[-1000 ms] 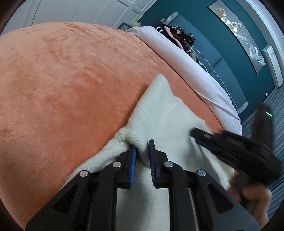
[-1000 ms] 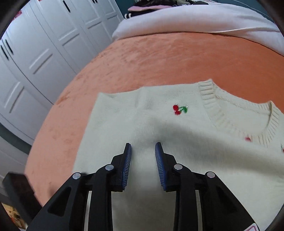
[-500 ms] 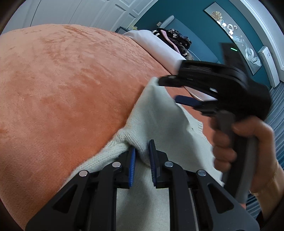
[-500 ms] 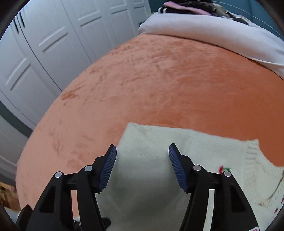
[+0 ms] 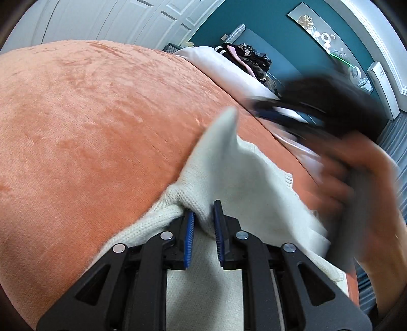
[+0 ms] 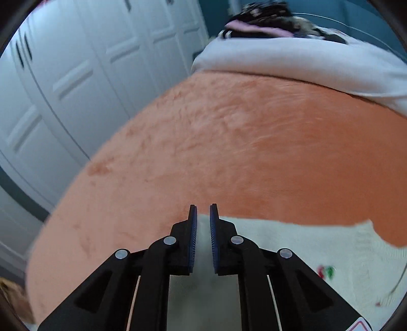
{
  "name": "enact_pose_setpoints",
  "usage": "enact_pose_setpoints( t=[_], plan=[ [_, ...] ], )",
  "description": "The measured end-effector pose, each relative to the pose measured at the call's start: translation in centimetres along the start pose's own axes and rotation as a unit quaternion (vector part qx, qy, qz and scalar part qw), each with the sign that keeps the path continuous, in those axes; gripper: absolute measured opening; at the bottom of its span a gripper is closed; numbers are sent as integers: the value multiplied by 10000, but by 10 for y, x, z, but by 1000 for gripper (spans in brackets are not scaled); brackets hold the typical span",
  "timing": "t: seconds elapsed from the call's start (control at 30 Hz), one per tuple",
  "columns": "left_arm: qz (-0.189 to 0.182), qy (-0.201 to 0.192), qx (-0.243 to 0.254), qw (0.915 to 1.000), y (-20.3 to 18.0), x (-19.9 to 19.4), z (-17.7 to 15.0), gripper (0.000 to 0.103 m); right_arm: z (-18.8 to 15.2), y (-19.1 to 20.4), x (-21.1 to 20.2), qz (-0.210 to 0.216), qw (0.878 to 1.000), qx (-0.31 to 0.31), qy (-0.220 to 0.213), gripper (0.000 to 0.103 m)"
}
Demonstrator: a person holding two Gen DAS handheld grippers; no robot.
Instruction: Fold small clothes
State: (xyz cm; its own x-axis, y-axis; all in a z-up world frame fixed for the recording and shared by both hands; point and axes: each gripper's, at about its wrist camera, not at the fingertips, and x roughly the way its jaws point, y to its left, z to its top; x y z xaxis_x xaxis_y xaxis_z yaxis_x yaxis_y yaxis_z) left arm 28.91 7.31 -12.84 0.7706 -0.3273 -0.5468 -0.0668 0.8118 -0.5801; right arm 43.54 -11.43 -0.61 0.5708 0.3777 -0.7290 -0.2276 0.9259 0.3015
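Left tongs (image 5: 203, 226): your blue pads are clamped on a bunched knit edge of the cream sweater (image 5: 229, 178), same grip as 1.0 s ago.
Right tongs (image 6: 203, 236): pinched nearly together on the sweater's far edge; half a second ago they were spread wide over it.
Sweater: lies on the orange bed cover (image 5: 89, 127), one corner lifted into a peak in the left view. The cherry motif (image 6: 325, 272) has slid to your lower right.
Right hand (image 5: 356, 178): blurred in the left view, gripping the handle.
Far: white duvet (image 6: 305, 58), dark clothes pile (image 6: 262, 15), white wardrobe doors (image 6: 76, 76).
Writing: none readable.
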Motion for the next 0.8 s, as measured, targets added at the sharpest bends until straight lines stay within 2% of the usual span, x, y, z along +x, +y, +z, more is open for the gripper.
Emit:
enact_pose_setpoints(
  t=[0.07, 0.13, 0.2, 0.23, 0.27, 0.3, 0.33, 0.37, 0.4, 0.43, 0.47, 0.53, 0.63, 0.67, 0.7, 0.73, 0.8],
  plan=[
    [22, 5, 14, 10000, -2, 0, 0, 15, -34, -50, -67, -124, 9976, 566, -371, 9],
    [63, 23, 32, 10000, -4, 1, 1, 15, -82, -107, -120, -768, 9907, 1019, -482, 13],
    [152, 68, 74, 9998, -8, 2, 3, 15, -138, -168, -146, -1881, 9717, 1425, 77, 17],
    [192, 109, 95, 9997, -10, 3, 4, 16, -164, -192, -155, -2334, 9590, 1549, 417, 3],
    [228, 167, 107, 9995, -12, 3, 6, 16, -184, -204, -178, -2037, 9643, 1667, 270, 0],
    [231, 289, 78, 9993, -14, 1, 11, 17, -197, -207, -206, -2013, 9618, 1848, 149, 2],
    [215, 512, 44, 9984, -15, -2, 16, 22, -207, -205, -233, -2251, 9540, 1982, 48, 21],
    [129, 762, 25, 9970, -15, -12, 21, 28, -219, -200, -262, -2408, 9482, 2069, -107, 33],
    [72, 916, -14, 9958, -12, -26, 24, 51, -233, -193, -288, -2237, 9514, 2098, -271, 38],
    [121, 915, -59, 9957, -7, -48, 25, 81, -250, -184, -312, -2046, 9556, 2083, -385, 50],
    [192, 779, -108, 9967, 1, -76, 24, 92, -268, -176, -330, -2030, 9563, 2065, -405, 64],
    [379, 704, -78, 9968, 18, -123, 19, 97, -309, -160, -357, -2201, 9544, 2008, -209, 79],
    [644, 1457, -313, 9867, 57, -169, -3, 98, -374, -139, -374, -2253, 9487, 2183, 395, 79],
    [685, 1722, -493, 9814, 70, -180, -14, 98, -398, -133, -381, -2157, 9463, 2348, 540, 79],
    [533, 1848, -586, 9796, 80, -193, -25, 97, -417, -129, -383, -2004, 9439, 2540, 663, 79],
    [427, 1790, -488, 9817, 82, -205, -32, 98, -433, -125, -381, -1808, 9413, 2759, 725, 79],
    [590, 1842, -165, 9810, 73, -217, -46, 98, -460, -118, -379, -1276, 9343, 3259, 673, 79]
  ],
)
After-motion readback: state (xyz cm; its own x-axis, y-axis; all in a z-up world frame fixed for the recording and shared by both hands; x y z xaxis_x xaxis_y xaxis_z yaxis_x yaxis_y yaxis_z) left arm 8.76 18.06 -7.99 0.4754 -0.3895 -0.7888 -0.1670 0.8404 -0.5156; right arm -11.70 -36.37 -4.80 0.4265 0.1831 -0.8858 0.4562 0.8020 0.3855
